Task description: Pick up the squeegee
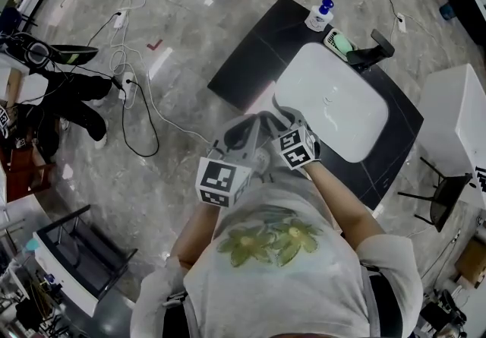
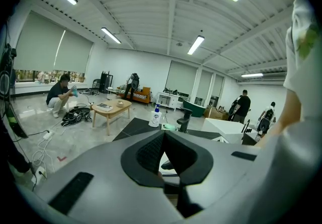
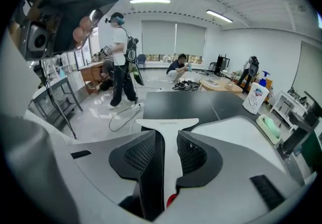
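The white T-shaped squeegee [image 3: 168, 124] has its handle clamped between the black pads of my right gripper [image 3: 167, 136], and its blade lies crosswise just past the fingertips. This gripper is shut on it and held over the near end of the black countertop [image 3: 186, 102]. In the head view my right gripper [image 1: 285, 116] is close to the person's chest, beside the white sink basin [image 1: 334, 105]. My left gripper [image 1: 241, 133] hangs just left of it. In its own view my left gripper [image 2: 163, 136] has its tips together and holds nothing.
A soap bottle [image 1: 320, 14], a green sponge in a dish [image 1: 341, 43] and a black faucet [image 1: 373, 51] stand behind the basin. Cables [image 1: 130, 78] trail across the floor at left. A white cabinet [image 1: 456, 116] and a black chair [image 1: 434, 200] are at right. People stand around the room.
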